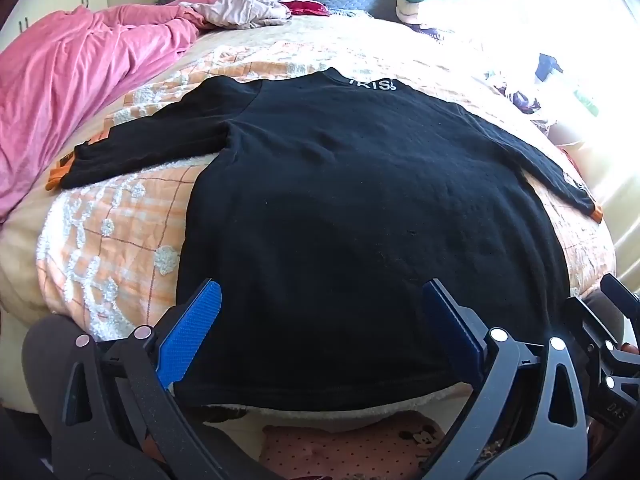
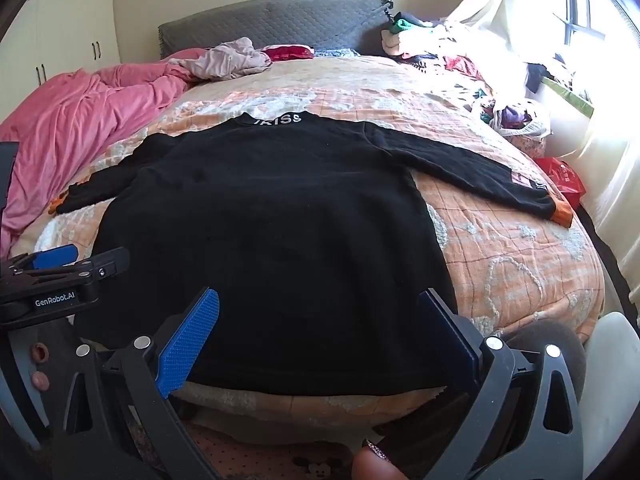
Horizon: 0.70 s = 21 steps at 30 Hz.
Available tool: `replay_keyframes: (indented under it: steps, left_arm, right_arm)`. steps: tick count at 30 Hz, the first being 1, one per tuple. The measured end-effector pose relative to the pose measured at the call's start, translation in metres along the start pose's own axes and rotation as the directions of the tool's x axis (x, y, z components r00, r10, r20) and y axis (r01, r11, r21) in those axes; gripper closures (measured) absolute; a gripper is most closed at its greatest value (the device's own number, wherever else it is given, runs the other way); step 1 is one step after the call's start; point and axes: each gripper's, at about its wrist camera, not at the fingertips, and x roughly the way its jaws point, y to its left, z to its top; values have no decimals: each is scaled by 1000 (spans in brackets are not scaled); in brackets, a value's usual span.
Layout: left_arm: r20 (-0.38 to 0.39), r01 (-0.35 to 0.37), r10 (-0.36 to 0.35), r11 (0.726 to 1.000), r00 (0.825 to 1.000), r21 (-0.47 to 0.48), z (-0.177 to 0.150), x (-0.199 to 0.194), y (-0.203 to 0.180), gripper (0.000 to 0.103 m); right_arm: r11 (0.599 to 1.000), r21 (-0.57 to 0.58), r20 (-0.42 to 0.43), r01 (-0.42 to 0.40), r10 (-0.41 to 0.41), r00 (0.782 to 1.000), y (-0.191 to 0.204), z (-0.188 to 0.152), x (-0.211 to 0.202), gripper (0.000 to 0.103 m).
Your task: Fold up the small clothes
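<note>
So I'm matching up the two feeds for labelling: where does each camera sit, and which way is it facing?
Left wrist: on the left gripper, at the bed's foot, tilted down over the black sweater; its own open blue-padded fingers show, the right gripper at its right edge.
Right wrist: on the right gripper, the same way, further right; open fingers, left gripper at its left edge.
Both share the sweater, pink blanket, grey headboard.

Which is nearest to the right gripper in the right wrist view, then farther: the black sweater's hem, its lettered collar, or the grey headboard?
From the right gripper, jaws open:
1. Black sweater's hem, right at the fingertips, at the bed's near edge.
2. Lettered collar, mid-bed.
3. Grey headboard, at the far wall.
</note>
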Motion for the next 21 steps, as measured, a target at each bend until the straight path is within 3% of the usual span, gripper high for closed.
replay_keyframes:
  steps: [21]
  left_arm:
    - [4,12,-12,1000,1000,1,0,-4,-1,9]
  right_arm:
    - [1000,-8,4,18,-18,1000,5,-2,-2,4]
